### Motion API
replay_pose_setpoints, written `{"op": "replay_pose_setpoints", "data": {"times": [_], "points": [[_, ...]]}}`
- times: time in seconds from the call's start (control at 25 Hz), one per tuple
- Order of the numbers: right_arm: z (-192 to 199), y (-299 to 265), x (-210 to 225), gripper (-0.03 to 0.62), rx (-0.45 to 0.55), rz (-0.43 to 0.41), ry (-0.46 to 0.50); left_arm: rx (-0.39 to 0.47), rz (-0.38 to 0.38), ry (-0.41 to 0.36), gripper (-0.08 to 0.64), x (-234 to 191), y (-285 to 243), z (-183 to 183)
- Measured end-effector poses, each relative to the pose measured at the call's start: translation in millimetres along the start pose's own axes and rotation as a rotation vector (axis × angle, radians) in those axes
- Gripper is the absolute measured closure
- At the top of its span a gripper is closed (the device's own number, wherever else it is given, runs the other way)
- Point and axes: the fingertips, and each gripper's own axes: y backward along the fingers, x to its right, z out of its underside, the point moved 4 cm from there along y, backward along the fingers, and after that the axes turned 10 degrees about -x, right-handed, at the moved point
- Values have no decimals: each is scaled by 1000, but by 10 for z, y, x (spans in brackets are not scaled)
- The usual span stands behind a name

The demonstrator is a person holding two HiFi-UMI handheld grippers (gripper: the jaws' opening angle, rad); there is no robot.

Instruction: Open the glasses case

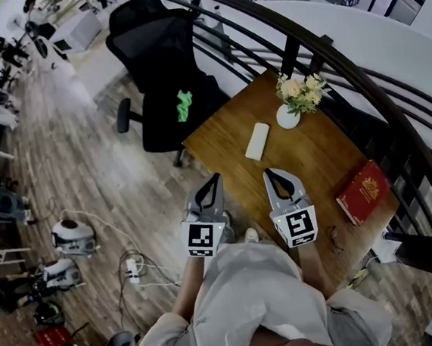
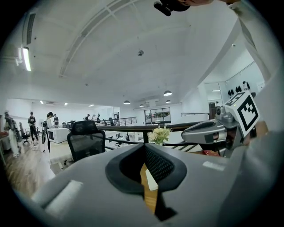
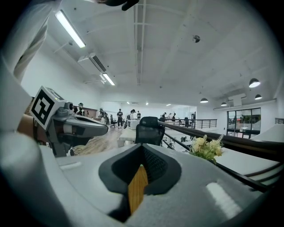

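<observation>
A white oblong glasses case (image 1: pixel 258 141) lies shut on the wooden table (image 1: pixel 317 159), towards its far left side. Both grippers hover over the table's near edge and point at the case from a short way off. My left gripper (image 1: pixel 216 177) is shut with nothing held. My right gripper (image 1: pixel 268 173) is beside it, also shut and empty. In the left gripper view a sliver of the case (image 2: pixel 151 180) shows through the gap below the closed jaws. The right gripper view shows only table wood (image 3: pixel 137 188) in that gap.
A white vase of flowers (image 1: pixel 297 96) stands at the table's far edge and a red book (image 1: pixel 364 191) lies at its right. A black railing (image 1: pixel 359 78) runs behind the table. A black office chair (image 1: pixel 165 74) stands left of it, with cables and equipment (image 1: pixel 74 239) on the floor.
</observation>
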Motion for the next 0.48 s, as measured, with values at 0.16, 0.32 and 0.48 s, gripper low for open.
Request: {"op": "replay_pose_setpoints", "data": {"times": [0.16, 0.32, 0.48], "points": [[-38, -113, 109, 589, 0, 25, -12, 1, 33, -7, 540, -56, -201, -23], [-62, -274, 221, 589, -6, 65, -27, 5, 83, -19, 540, -151, -453, -65], [-101, -463, 313, 589, -3, 131, -57, 8, 148, -44, 540, -303, -707, -111]]}}
